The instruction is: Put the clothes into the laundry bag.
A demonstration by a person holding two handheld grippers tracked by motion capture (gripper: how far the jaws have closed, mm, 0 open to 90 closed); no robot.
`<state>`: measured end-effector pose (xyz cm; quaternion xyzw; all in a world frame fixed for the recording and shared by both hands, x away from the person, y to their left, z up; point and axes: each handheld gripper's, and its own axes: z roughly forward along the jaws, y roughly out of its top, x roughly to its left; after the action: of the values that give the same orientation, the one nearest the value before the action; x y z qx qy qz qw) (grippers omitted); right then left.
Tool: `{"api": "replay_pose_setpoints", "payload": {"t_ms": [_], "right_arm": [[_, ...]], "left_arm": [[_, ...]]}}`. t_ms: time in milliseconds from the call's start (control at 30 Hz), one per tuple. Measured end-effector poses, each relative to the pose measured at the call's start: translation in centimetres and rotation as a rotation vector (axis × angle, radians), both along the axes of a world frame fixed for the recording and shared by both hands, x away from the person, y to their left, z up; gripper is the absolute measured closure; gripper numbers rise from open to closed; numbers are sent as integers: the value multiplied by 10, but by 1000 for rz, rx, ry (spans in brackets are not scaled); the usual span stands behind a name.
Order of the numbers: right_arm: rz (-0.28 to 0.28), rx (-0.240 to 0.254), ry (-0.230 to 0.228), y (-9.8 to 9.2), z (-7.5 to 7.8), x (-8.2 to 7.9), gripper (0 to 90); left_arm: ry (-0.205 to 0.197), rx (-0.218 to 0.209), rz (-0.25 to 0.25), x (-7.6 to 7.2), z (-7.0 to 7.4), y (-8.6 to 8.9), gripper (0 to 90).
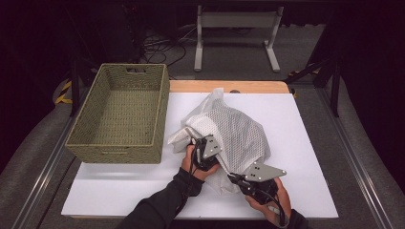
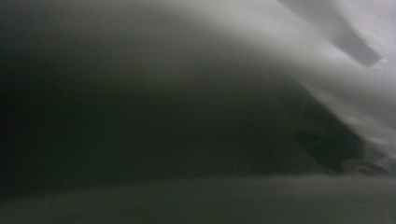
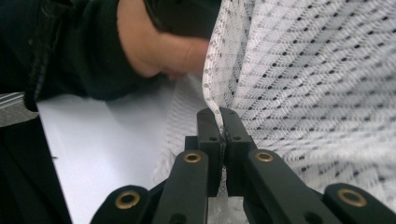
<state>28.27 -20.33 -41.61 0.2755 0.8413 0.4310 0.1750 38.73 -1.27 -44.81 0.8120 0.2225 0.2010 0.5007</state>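
Note:
A white mesh bag lies crumpled in the middle of the white table. My right gripper is at the bag's near edge. In the right gripper view its jaws are shut on a hem of the mesh. My left gripper is pushed into the bag's left side, with its jaw tips buried in the cloth. Blurred white cloth lies close over the lens in the left gripper view, so the jaws are hidden. The person's left hand is just beyond the right jaws.
An empty woven basket stands at the table's left, close to the bag. Bare white table surface lies to the right of the bag and along the front. A wooden edge runs behind the bag.

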Motion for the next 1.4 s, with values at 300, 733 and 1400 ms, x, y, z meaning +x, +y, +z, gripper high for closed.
{"api": "replay_pose_setpoints", "payload": {"t_ms": [300, 733, 1400], "right_arm": [[-73, -38, 6, -10, -10, 9, 892], [-77, -9, -22, -19, 2, 8, 892], [-54, -25, -74, -17, 6, 4, 850]], "left_arm": [[52, -7, -74, 0, -2, 14, 681], [164, 128, -28, -37, -4, 70, 209], [173, 34, 44, 19, -5, 47, 735]]}}
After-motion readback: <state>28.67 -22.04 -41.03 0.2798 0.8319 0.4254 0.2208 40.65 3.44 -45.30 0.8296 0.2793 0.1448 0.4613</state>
